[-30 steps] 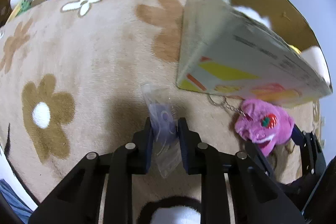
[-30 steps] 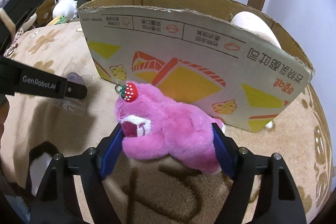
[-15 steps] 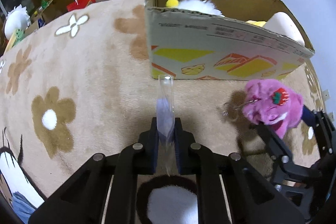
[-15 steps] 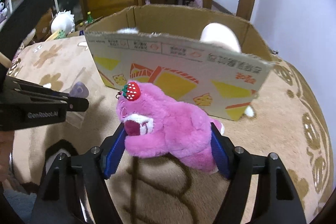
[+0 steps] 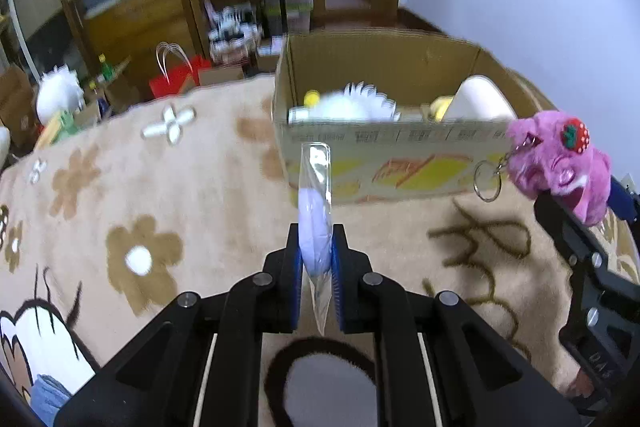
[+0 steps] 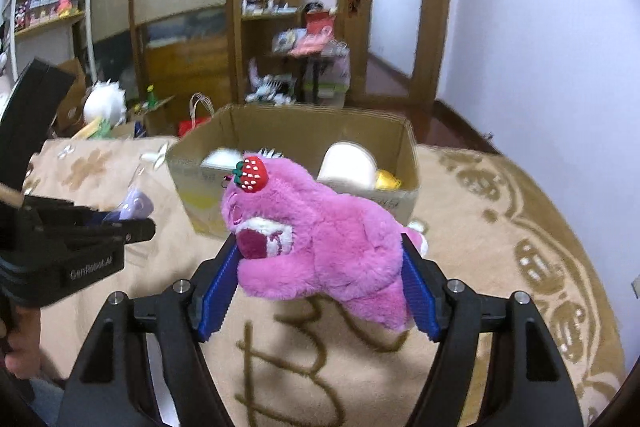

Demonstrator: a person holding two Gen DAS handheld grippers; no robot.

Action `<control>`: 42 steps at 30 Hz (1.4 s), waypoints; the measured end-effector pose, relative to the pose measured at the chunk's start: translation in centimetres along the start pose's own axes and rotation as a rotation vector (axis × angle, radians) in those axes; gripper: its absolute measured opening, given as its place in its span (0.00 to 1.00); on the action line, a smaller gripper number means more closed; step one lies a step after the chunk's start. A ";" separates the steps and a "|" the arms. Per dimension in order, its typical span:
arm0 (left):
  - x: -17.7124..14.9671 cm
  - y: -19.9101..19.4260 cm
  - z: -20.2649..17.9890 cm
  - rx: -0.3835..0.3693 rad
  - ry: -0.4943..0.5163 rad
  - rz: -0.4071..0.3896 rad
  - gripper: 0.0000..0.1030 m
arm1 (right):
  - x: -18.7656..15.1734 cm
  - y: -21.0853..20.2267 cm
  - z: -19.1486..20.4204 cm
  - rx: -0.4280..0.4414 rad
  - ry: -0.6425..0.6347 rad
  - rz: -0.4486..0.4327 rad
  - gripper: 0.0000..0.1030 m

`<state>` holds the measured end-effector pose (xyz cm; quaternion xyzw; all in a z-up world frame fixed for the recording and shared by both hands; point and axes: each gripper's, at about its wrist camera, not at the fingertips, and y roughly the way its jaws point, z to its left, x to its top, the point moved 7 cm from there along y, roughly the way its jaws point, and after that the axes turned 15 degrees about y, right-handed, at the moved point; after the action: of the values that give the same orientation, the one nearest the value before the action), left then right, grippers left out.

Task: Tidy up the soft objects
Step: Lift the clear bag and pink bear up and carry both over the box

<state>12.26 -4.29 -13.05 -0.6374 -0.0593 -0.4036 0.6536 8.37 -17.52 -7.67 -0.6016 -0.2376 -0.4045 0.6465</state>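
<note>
So left tongs [image 5: 316, 267] are clamped on a bagged lilac toy [image 5: 315, 227], right tongs [image 6: 320, 279] squeeze the pink plush [image 6: 320, 239], box [image 6: 404, 147] just beyond.

Two grippers: the left gripper [image 5: 316, 267] and the right gripper [image 6: 318, 291]. One pink plush bear [image 6: 320, 239], one clear packet [image 5: 315, 211] with a lilac soft item inside, one cardboard box [image 5: 384, 155], one beige rug [image 5: 192, 195], one red paper bag [image 5: 180, 77]
</note>
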 end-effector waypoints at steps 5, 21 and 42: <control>1.3 -1.0 0.1 0.020 -0.002 -0.078 0.11 | 1.6 -1.6 -0.1 -0.028 0.004 -0.084 0.75; 4.8 -3.9 0.8 0.072 -0.012 -0.263 0.11 | 4.4 -1.6 -0.9 -0.041 0.034 -0.174 0.75; 11.7 -2.1 0.0 0.105 0.083 -0.385 0.12 | 8.5 0.9 -1.3 -0.022 0.038 -0.248 0.76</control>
<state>18.84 -9.25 -4.49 -0.5623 -0.1739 -0.5433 0.5986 13.64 -20.87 -1.68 -0.5671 -0.2934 -0.4951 0.5892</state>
